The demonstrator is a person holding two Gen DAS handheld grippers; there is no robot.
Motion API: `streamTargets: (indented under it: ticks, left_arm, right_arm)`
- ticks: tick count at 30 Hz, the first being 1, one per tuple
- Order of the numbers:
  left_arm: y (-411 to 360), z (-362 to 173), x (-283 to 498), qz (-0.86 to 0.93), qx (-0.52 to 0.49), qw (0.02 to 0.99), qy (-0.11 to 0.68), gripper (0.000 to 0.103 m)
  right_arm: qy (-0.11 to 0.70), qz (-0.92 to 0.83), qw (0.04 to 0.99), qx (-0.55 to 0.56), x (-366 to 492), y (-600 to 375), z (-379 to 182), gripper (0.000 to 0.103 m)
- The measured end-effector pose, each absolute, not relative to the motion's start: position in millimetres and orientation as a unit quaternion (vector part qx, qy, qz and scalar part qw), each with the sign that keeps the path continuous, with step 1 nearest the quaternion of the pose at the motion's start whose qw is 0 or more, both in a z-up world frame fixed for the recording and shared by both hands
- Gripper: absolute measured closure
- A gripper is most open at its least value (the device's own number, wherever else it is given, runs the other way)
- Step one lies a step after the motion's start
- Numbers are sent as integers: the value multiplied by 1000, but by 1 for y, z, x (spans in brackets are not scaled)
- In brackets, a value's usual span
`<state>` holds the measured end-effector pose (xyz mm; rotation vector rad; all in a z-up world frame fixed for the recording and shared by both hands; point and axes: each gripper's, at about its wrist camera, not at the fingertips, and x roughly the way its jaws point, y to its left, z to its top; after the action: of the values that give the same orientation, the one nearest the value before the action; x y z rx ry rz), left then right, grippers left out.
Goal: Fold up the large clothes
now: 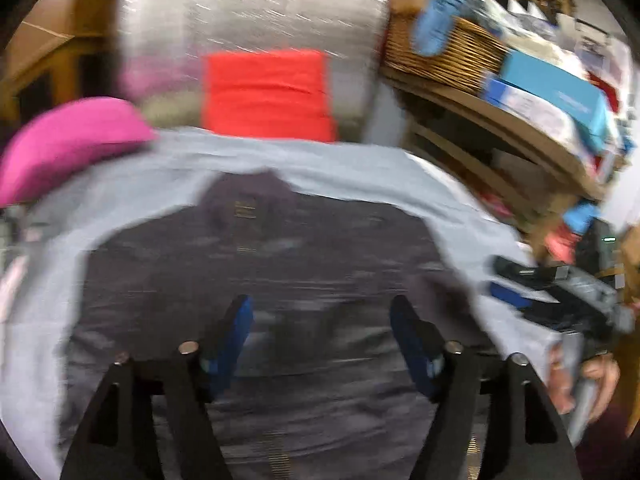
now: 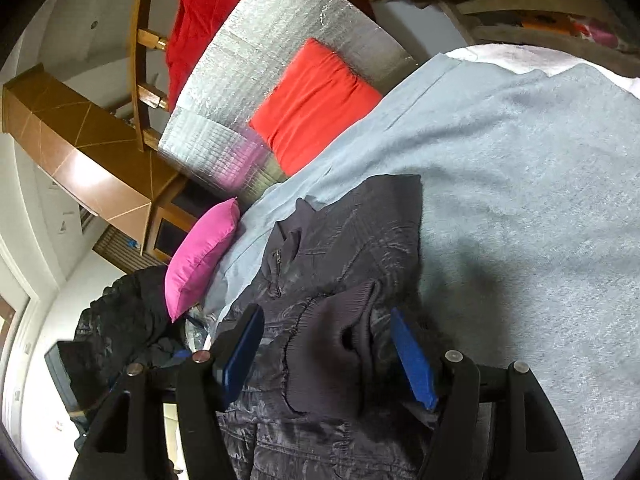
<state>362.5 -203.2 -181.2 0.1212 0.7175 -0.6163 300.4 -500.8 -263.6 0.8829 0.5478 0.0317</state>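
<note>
Left gripper (image 1: 322, 338) and right gripper (image 2: 328, 350), jaws apart.

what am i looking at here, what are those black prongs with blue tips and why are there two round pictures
Each round picture comes from a fisheye camera mounted on a hand-held gripper; a person carries one in each hand. There is no robot arm. The black prongs with blue pads are the gripper's two fingers.

The blurred picture looks along the left hand-held gripper. Its jaws are open with nothing between them. At the right edge you can see the other gripper, held in the person's hand.

The sharp picture looks along the right hand-held gripper. Its jaws are open around the ribbed cuff of a dark grey quilted jacket, not pinching it.

The jacket lies on a pale blue blanket, near a pink cushion and an orange-red cushion.
</note>
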Motion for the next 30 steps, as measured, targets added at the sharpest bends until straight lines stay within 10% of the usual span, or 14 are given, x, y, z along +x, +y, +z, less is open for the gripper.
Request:
streamTargets:
  ticks: [12,15,23,27,30]
  left_arm:
    - [-124,-270,401,-141,66,900,408,27]
    - [-128,-270,395,-147,85,906,389,27]
    - [-141,-268,390,-141,108,918,354,27]
    - [-143,-265,386,-128,126,924,338,27]
    - [-141,-262,383,-119,130,928,329,27]
  right_arm:
    - [349,-72,888,289,339,-453,-278,35]
    - [339,-86,908,231,343,-437,-268,64]
    - [369,-136,900,185,370,-456,-280,70]
    - [387,-123,881,241,371,-470,-286,67]
    - [363,-105,882,282,357,-476,-274,27]
